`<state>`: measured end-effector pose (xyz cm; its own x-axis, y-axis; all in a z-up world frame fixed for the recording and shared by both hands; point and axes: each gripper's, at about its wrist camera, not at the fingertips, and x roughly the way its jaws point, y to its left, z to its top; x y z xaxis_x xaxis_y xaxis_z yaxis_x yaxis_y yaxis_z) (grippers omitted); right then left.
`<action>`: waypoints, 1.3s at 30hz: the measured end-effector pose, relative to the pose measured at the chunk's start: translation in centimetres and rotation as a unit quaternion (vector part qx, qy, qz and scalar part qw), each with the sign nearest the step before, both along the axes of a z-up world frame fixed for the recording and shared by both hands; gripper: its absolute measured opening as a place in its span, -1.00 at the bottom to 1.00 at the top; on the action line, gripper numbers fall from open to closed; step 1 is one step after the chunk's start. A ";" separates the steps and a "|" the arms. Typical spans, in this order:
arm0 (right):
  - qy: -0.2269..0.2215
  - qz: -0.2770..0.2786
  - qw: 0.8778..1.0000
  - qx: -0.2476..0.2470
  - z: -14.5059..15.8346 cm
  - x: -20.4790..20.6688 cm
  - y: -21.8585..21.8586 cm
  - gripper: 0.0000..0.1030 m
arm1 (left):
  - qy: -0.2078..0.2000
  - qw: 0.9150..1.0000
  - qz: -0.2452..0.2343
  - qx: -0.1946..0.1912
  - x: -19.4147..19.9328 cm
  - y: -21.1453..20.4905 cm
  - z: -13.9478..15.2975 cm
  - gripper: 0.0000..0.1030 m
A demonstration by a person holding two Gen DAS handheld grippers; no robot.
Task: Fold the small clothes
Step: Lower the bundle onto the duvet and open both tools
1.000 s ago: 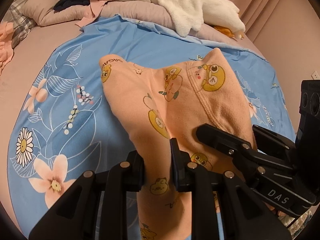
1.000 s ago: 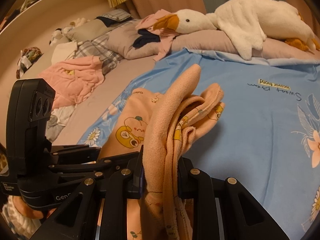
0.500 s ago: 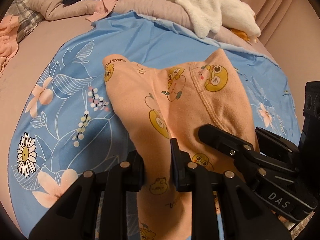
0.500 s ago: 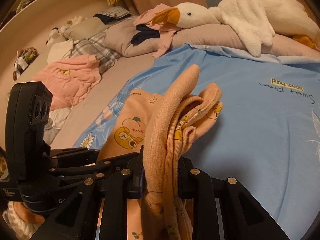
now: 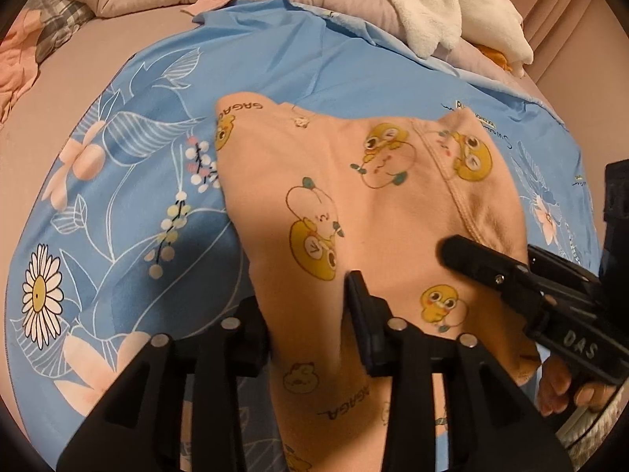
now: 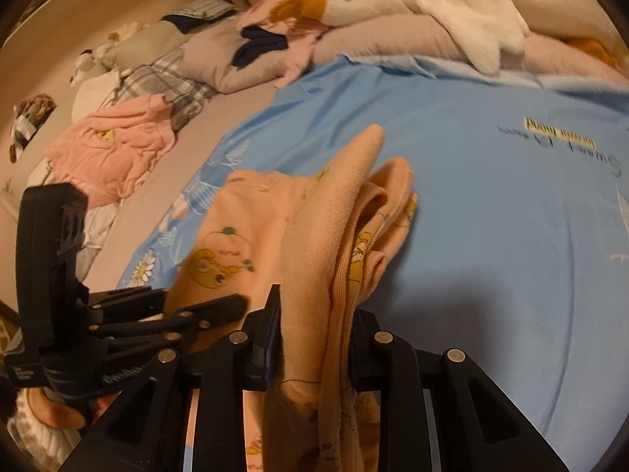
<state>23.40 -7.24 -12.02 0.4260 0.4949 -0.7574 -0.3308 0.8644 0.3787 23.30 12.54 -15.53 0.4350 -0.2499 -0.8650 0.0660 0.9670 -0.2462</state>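
Observation:
A peach garment (image 5: 373, 196) printed with yellow cartoon ducks lies partly spread on the blue flowered sheet (image 5: 137, 196). My left gripper (image 5: 306, 299) has the garment's near edge between its fingers. Its jaws are opening and the cloth lies slack in the widened gap. My right gripper (image 6: 314, 306) is shut on a bunched, ribbed edge of the garment (image 6: 354, 204), which stands up in folds above the sheet (image 6: 511, 236). Each gripper shows in the other's view: the right one (image 5: 491, 267) at the garment's right side, the left one (image 6: 212, 310) at lower left.
A white plush goose (image 6: 393, 0) lies across grey pillows (image 6: 220, 59) at the head of the bed. A crumpled pink garment (image 6: 114, 149) and other loose clothes sit on the left. A person's hand (image 5: 558, 385) grips the right tool.
Both grippers have sunk toward the bed with the garment. The left jaws have spread wider and the cloth between them has relaxed. The right grip is unchanged.

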 end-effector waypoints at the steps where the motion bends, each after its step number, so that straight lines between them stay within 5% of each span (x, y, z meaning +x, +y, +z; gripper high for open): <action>1: 0.008 -0.003 1.000 0.003 -0.3 0.1 -0.3 -0.50 | 0.001 1.000 0.003 0.000 0.0 0.2 0.0 -0.13; 14: 0.047 -0.034 0.998 0.030 -1.4 -0.1 -2.5 -0.14 | 0.010 0.999 0.028 0.012 -0.3 1.5 -0.2 0.48; 21: 0.053 -0.054 0.996 0.046 -1.3 -0.6 -5.0 -0.01 | 0.015 0.999 0.046 -0.010 -1.5 3.5 0.1 0.53; 30: 0.050 -0.054 0.997 0.033 -1.5 -0.9 -4.9 -0.01 | 0.018 0.998 0.060 0.006 -2.4 3.3 0.0 0.55; 39: 0.000 -0.009 1.000 0.013 0.7 -3.8 -4.5 -0.01 | 0.012 0.998 0.056 0.017 -5.5 2.8 0.3 0.55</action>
<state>19.56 -11.70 -11.35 0.4351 0.5066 -0.7443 -0.3152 0.8601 0.4011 17.84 15.30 -15.21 0.4380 -0.1708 -0.8826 -0.0490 0.9758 -0.2132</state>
